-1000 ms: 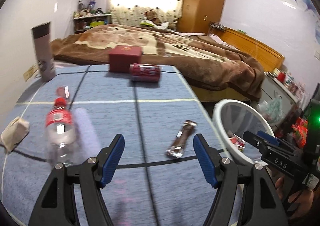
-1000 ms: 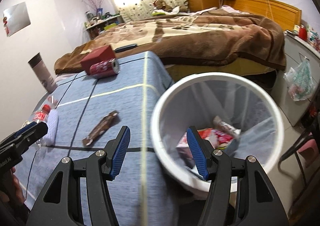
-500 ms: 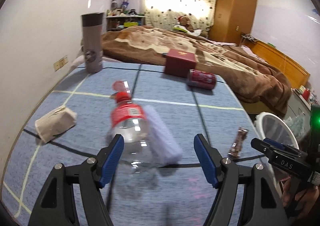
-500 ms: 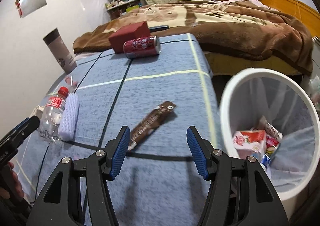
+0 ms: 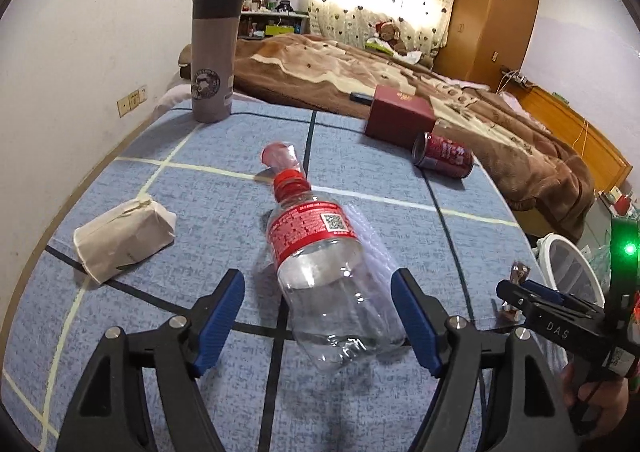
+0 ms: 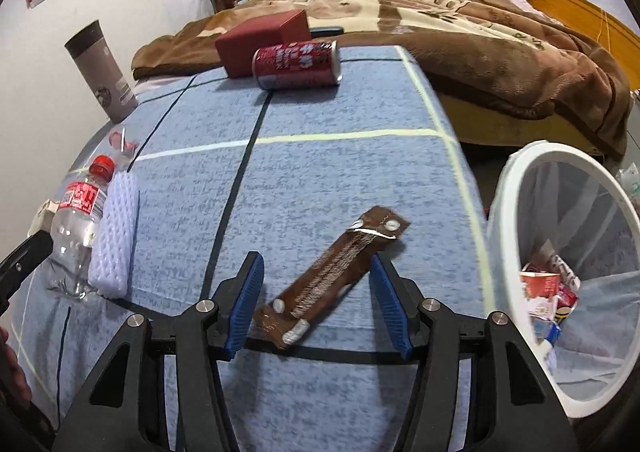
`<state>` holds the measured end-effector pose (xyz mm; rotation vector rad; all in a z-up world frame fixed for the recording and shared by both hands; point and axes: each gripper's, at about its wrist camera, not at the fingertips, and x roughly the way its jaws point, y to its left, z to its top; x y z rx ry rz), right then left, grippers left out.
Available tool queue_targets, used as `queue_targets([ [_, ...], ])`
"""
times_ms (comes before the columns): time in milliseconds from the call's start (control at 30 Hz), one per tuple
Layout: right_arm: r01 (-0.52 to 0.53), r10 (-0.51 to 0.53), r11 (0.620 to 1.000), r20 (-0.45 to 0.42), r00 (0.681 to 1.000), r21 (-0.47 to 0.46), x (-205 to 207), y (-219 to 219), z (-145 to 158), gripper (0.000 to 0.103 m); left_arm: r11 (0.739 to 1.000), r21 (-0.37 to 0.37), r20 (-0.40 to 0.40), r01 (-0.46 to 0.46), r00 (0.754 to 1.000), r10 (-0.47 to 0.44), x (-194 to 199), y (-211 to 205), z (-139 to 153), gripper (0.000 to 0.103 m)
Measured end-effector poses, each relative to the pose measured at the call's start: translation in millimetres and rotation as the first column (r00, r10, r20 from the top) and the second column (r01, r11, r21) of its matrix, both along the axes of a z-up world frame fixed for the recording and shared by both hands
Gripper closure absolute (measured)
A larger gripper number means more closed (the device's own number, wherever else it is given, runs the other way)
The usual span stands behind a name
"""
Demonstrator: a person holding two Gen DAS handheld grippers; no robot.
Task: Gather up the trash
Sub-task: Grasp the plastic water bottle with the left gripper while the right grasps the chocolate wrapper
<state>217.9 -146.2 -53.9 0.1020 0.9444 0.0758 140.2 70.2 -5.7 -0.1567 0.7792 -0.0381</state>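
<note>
We find both claws now brought in over fresh items; a second ago the right claw (image 6: 316, 300) stood over the bin (image 6: 520, 171) and the left claw (image 5: 318, 318) faced bare desk (image 5: 208, 187) with the bottle off to its side.

Left claw: its jaws are opening, and the bottle (image 5: 324, 264) lies on its side between them, red cap pointing away. Neither pad presses on it, so nothing is gripped. A white foam sleeve (image 6: 114, 236) lies against the bottle's right flank; whether it sits inside the jaws we cannot tell from the left view, where it shows only as a blur through the plastic.

Right claw: its jaws are closing, with the brown wrapper (image 6: 336, 276) lying slantwise between them on the desk. The pads are not yet on it. The bin stands beside the desk at right, already holding cartons and wrappers.

Still on the desk: a red can (image 6: 298, 61) on its side against a red box (image 6: 260, 39), a paper packet (image 5: 124, 232), a small clear wrapper (image 5: 280, 157), an upright tumbler (image 5: 214, 59).

Our judgement: the last drop-off is finished and two pickups are starting together.
</note>
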Motion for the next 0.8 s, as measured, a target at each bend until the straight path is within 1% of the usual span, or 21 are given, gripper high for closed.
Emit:
queue_targets([
  [67, -0.003, 0.003, 1.0, 0.011, 1.0, -0.023, -1, 5, -1, 0.048, 1.0, 0.006, -0.001, 0.01, 1.0, -0.01, 3, -1, -2, 0.024],
  [133, -0.01, 0.011, 0.999, 0.017, 1.0, -0.044, 1, 9, -1, 0.049, 1.0, 0.008, -0.025, 0.014, 1.0, -0.014, 8, -1, -5, 0.022],
  [200, -0.027, 0.029, 0.999, 0.026, 0.999, -0.045, 1, 14, 0, 0.052, 1.0, -0.005, -0.03, 0.01, 0.999, -0.01, 12, 0, -7, 0.022],
  [333, -0.07, 0.072, 0.996, 0.04, 0.997, -0.052, 0, 22, 0, 0.054, 1.0, -0.004, -0.031, 0.009, 0.999, -0.009, 17, 0, -8, 0.022],
  [400, -0.088, 0.09, 0.995, 0.044, 0.995, -0.05, 0, 24, 0, 0.06, 1.0, -0.005, -0.037, 0.01, 0.999, -0.01, 21, 2, -10, 0.022],
  [467, -0.094, 0.096, 0.995, 0.046, 0.994, -0.039, 0, 23, 1, 0.064, 1.0, 0.008, -0.042, 0.004, 0.999, -0.003, 23, 3, -11, 0.022],
  [600, -0.093, 0.094, 0.995, 0.042, 0.995, -0.028, 1, 22, -1, 0.065, 1.0, 0.008, -0.078, 0.007, 0.997, -0.006, 29, 4, -21, 0.022],
  [700, -0.123, 0.126, 0.99, 0.037, 0.991, -0.073, -1, 31, -1, 0.065, 1.0, 0.021, -0.084, -0.007, 0.996, 0.009, 29, 6, -26, 0.022],
  [800, -0.123, 0.127, 0.988, 0.035, 0.991, -0.097, -1, 34, -1, 0.065, 1.0, 0.004, -0.095, -0.004, 0.995, 0.004, 32, 8, -29, 0.022],
])
